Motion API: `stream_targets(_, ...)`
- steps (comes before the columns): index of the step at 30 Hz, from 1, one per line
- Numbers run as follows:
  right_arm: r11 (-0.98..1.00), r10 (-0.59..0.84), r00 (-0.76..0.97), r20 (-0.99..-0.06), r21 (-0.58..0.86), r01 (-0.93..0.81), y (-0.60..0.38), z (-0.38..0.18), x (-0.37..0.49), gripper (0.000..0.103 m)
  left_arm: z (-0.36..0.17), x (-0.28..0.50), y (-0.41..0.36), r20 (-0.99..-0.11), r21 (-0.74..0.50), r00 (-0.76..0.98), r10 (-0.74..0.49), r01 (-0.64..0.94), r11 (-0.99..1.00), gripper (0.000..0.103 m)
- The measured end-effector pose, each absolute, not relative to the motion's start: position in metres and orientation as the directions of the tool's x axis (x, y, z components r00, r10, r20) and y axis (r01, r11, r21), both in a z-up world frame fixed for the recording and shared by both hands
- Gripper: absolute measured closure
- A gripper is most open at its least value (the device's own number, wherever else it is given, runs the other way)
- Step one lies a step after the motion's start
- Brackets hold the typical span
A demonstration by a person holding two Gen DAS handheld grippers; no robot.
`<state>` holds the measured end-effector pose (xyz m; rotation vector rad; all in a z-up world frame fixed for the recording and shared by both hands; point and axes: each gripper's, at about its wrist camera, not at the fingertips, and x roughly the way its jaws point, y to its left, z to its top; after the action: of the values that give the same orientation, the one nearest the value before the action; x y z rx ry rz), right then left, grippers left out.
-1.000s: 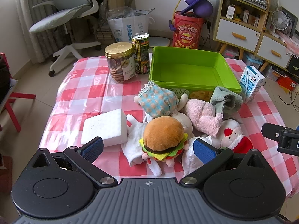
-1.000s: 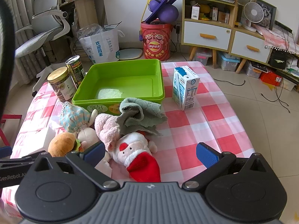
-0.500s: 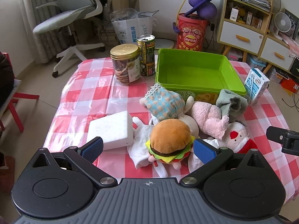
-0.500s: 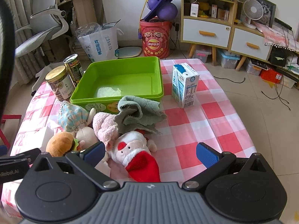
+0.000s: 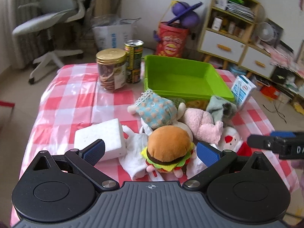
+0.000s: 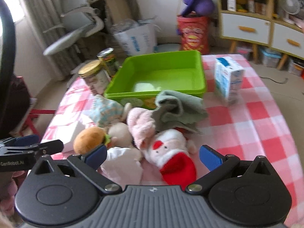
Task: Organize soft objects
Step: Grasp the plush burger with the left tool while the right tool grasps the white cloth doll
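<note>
— Pink-and-white checked cloth covers the table (image 5: 62,102), with a swivel chair and shelves behind it. Where do the soft things sit?

— Heaped at the near edge, just in front of the green bin (image 5: 182,79), which looks empty, so I judge nothing is sorted yet. The burger plush (image 5: 168,148) lies nearest the left gripper (image 5: 150,153), on a white cloth (image 5: 135,152). Behind it are a blue-patterned doll (image 5: 157,110), a pink plush (image 5: 201,123) and a grey-green rag (image 6: 176,110) that rests against the bin's front wall.

— And the grippers?

— Both spread wide, holding nothing. The left one frames the burger between its blue pads (image 5: 95,150) without touching it. The right gripper (image 6: 152,156) hangs over the Santa plush (image 6: 169,152) in the same way (probably one toy per hand).

— What about the hard items?

— A biscuit jar (image 5: 111,70) and a can (image 5: 134,60) stand left of the bin, a milk carton (image 6: 228,79) stands to its right, and a white foam block (image 5: 100,136) sits beside the pile. They are likely meant to stay out of the bin.
</note>
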<state>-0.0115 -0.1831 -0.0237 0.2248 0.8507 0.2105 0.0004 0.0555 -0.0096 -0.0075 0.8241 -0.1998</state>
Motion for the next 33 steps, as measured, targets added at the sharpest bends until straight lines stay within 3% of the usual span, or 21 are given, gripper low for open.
stream_targets(6, 0.911, 0.408, 0.643, -0.648, 0.336, -0.24, -0.174, -0.041, -0.014, 0.016, -0.025, -0.001, 0.061, -0.683, -0.111, 0.675, -0.28, 0.283, 0.953, 0.006)
stream_targets(14, 0.853, 0.52, 0.6, -0.608, 0.329, -0.406, -0.148, -0.067, -0.018, 0.024, -0.049, 0.005, 0.069, -0.593, -0.253, 0.647, -0.479, 0.415, 0.874, 0.013)
stream_targets(33, 0.845, 0.503, 0.537, -0.677, 0.256, -0.469, -0.122, -0.11, -0.005, 0.062, -0.08, 0.027, 0.065, -0.618, -0.274, 0.606, -0.5, 0.431, 0.86, 0.032)
